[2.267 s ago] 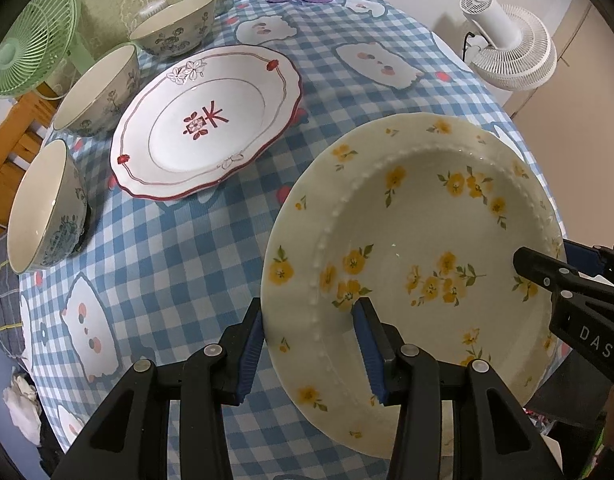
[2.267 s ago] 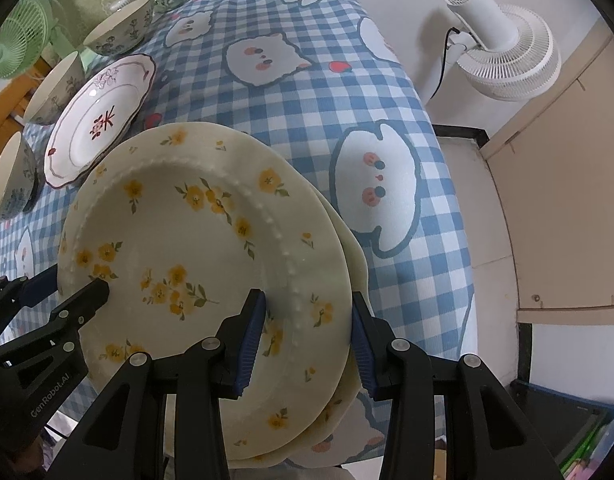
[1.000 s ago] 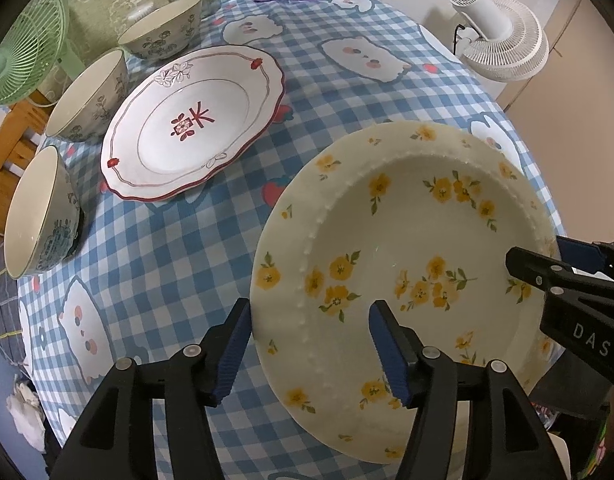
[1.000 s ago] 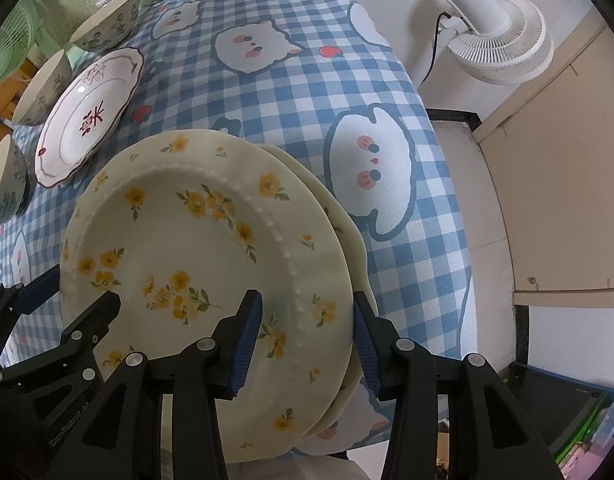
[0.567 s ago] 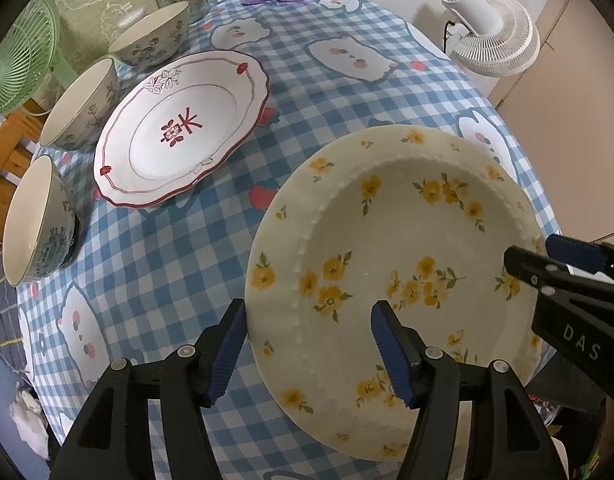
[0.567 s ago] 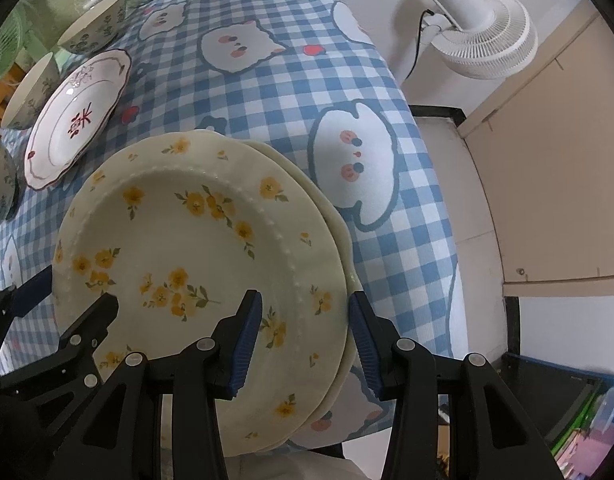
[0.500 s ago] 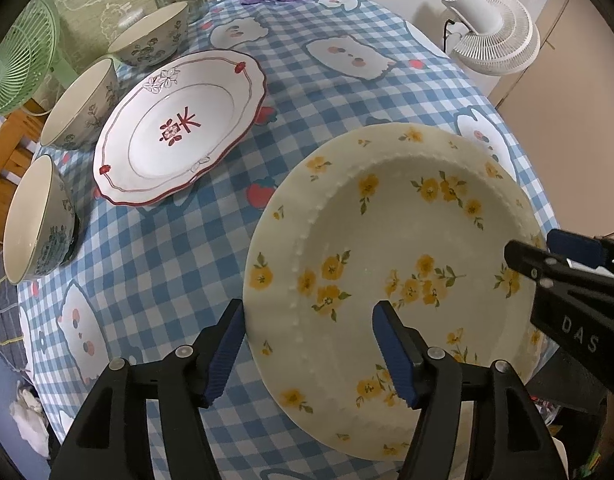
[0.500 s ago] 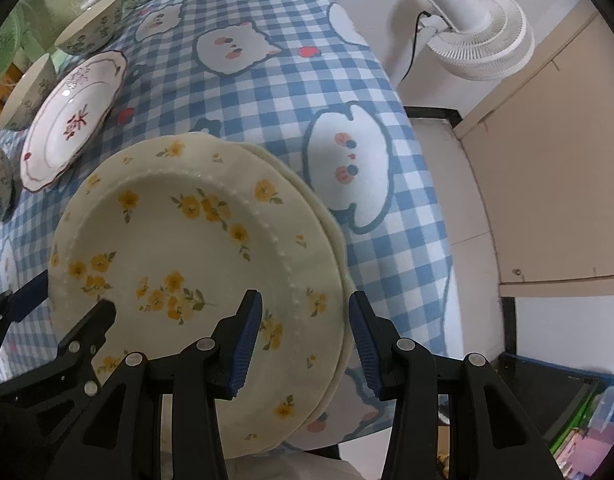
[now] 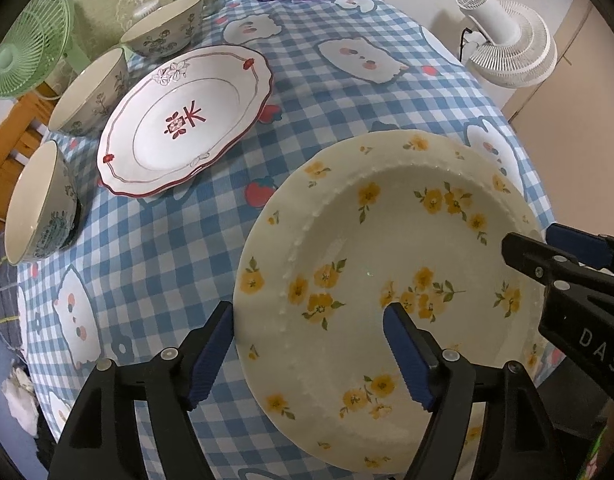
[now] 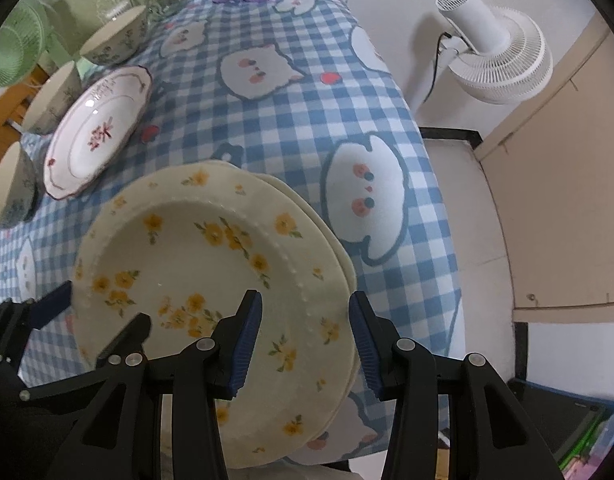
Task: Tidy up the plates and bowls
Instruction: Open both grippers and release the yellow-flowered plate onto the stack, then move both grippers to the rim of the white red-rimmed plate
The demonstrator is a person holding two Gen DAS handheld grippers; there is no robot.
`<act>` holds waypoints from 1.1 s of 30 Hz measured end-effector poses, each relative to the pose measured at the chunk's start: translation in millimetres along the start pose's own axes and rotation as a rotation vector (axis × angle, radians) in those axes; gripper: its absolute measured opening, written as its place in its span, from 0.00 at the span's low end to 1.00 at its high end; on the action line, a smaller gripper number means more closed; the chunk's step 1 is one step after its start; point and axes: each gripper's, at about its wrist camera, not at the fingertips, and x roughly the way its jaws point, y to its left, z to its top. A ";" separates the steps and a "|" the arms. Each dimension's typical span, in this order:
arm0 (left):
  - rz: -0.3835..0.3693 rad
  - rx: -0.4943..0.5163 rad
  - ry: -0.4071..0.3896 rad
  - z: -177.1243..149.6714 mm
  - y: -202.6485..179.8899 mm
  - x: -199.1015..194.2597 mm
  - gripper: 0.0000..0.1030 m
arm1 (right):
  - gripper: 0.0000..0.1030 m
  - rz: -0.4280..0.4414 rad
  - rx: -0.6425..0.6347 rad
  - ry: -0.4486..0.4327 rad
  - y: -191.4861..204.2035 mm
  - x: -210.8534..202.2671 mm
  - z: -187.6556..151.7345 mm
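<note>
At bench near edge, yellow-flower plate (image 9: 391, 248) sits atop second plate. Left tool (image 9: 307, 354) just opened wide, straddling rim at 9 o'clock, no contact. Right tool (image 10: 305, 340) half-open over rim at 3 o'clock. Glazed ceramic: stiff, slippery, fragile; grip rim.

The top plate (image 9: 391, 240) is cream with yellow flowers and green leaves. The other plate (image 9: 187, 120) is white with a red rim and a red mark. The tablecloth (image 9: 339, 92) has blue and white checks with white cats. The bowls (image 9: 39, 204) are cream with dark flowers.
</note>
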 end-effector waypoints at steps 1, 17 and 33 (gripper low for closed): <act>-0.009 0.000 0.003 0.3 1.4 -0.2 0.75 | 0.48 0.015 0.002 -0.005 2.6 -1.7 0.8; -0.011 -0.055 -0.057 13.9 47.2 -41.6 0.81 | 0.67 0.096 -0.072 -0.090 56.4 -39.3 27.6; 0.020 -0.140 -0.182 45.4 98.0 -83.4 0.81 | 0.68 0.137 -0.158 -0.211 116.2 -78.5 62.3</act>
